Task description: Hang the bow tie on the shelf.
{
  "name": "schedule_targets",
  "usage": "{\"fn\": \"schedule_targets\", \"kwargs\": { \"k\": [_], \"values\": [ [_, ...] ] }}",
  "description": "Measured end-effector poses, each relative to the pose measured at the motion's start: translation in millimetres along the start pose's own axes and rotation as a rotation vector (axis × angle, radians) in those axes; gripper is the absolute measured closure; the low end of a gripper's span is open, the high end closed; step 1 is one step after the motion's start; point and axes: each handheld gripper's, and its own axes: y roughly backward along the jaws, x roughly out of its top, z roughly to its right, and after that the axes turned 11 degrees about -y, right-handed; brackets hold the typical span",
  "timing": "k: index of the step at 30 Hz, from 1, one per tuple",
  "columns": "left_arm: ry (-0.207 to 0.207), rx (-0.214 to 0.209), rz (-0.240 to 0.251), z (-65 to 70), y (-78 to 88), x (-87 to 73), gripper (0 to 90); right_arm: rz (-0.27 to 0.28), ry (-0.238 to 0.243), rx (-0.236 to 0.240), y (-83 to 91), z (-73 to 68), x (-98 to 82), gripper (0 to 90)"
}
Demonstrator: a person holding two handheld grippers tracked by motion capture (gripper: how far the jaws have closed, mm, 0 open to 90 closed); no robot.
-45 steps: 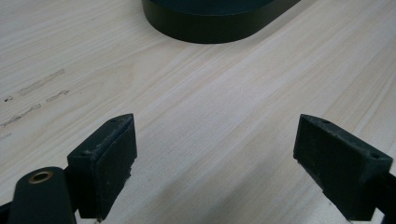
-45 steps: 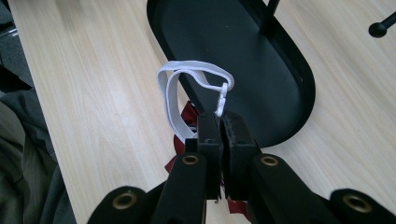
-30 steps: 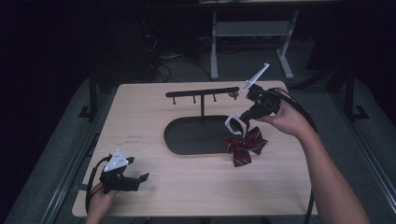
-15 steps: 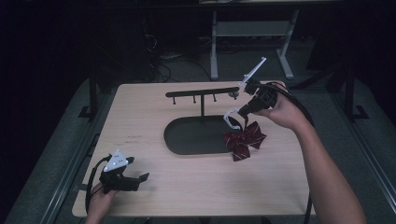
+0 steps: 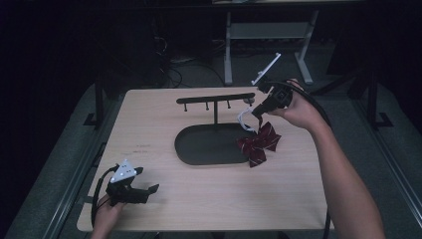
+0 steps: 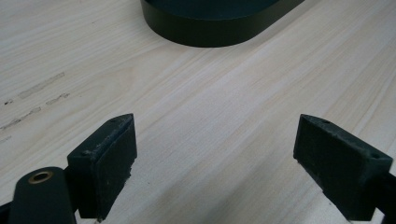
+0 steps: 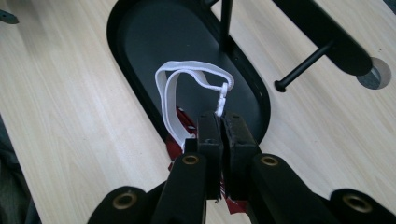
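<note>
The dark red bow tie (image 5: 259, 144) hangs by its white strap (image 7: 187, 88), lifted off the table (image 5: 199, 199) and dangling just over the right end of the black oval base (image 5: 204, 144) of the hanger stand. The right gripper (image 7: 219, 126) has its jaws pinched tight on that strap, right by the little white clasp, with the loop standing open above the jaw tips. The pickup looks done, then; the hanging is what's left. The nearest peg (image 7: 303, 63) on the stand's crossbar (image 5: 216, 98) is close by but apart from the loop, so I'd judge the strap is yet to be carried over and slipped onto a peg. Over at the near left corner, the left gripper (image 6: 215, 154) sits low over bare wood, jaws wide apart, gripping nothing.
</note>
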Motion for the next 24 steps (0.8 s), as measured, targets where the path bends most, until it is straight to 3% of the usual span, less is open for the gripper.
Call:
{"fn": "schedule_targets", "kwargs": {
  "k": [24],
  "values": [
    [0.012,0.006,0.013,-0.7,0.7,-0.1,13.1,-0.002,-0.037,-0.011,1.0,15.1,16.0,86.9]
  ]
}}
